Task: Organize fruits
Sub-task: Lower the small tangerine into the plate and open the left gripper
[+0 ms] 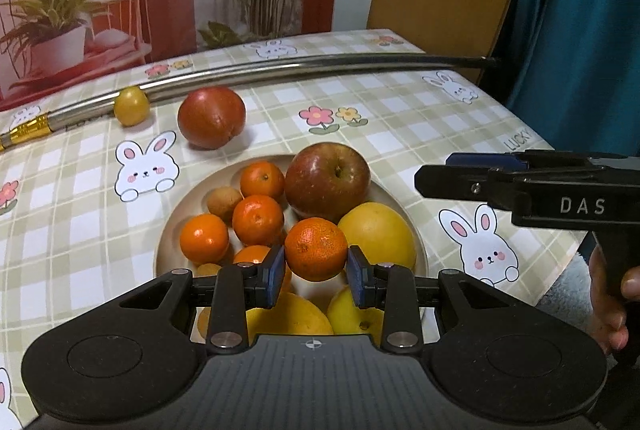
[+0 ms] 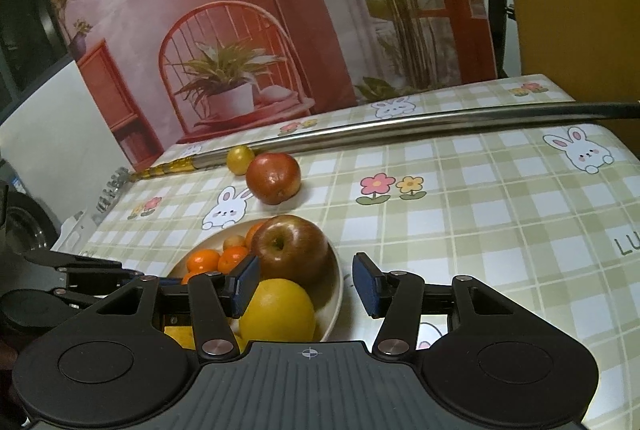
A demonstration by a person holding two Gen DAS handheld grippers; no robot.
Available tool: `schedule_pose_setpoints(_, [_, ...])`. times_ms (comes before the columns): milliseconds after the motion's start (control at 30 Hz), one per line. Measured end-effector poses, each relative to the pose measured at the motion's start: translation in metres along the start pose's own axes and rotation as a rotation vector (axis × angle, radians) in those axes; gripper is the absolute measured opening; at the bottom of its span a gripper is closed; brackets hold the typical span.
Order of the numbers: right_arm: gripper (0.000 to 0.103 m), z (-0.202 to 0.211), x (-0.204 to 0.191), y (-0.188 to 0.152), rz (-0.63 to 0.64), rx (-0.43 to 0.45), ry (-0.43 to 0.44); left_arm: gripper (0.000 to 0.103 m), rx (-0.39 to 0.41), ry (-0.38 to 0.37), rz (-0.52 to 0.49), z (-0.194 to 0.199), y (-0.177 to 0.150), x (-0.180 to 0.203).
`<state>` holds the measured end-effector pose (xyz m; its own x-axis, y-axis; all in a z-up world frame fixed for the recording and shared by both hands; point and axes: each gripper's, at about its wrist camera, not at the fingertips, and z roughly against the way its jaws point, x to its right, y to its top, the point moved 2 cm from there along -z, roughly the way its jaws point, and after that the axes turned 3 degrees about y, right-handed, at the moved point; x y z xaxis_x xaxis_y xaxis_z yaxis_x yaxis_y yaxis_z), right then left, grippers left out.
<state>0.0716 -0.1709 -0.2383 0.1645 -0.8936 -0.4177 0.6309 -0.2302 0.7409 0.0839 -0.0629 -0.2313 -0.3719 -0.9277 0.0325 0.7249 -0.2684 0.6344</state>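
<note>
The left gripper [image 1: 316,268] pinches a small, rough-skinned orange mandarin [image 1: 315,249] between its two blue pads, holding it over the round cream-coloured plate [image 1: 416,230] of fruit. On that plate, behind the held mandarin, sit a large red-brown apple [image 1: 327,181], a big yellow citrus [image 1: 378,234] at the plate's right rim, and several smaller orange mandarins [image 1: 258,220] toward its left side; more yellow fruit lies below the fingers. The right gripper [image 2: 306,288] hangs with its fingers spread and nothing between them, over the plate's right rim, the yellow citrus [image 2: 277,310] just beside its left pad. Beyond the plate, toward the far left corner of the checked, rabbit-printed tablecloth [image 1: 400,117], rest a second red apple [image 1: 211,117] and a small yellow fruit [image 1: 131,105], the latter touching a long curved metal rod [image 1: 280,67] along the tabletop's far edge.
</note>
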Motion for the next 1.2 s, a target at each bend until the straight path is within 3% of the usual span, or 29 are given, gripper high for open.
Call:
schedule_pose_setpoints(533, [0.048, -0.010, 0.012, -0.004, -0.053, -0.017, 0.006, 0.036, -0.031, -0.009, -0.014, -0.013, 0.000, 0.006])
schedule_pose_setpoints(1200, [0.048, -0.011, 0.005, -0.006, -0.043, -0.027, 0.015, 0.037, 0.017, -0.017, 0.047, -0.004, -0.010, 0.003])
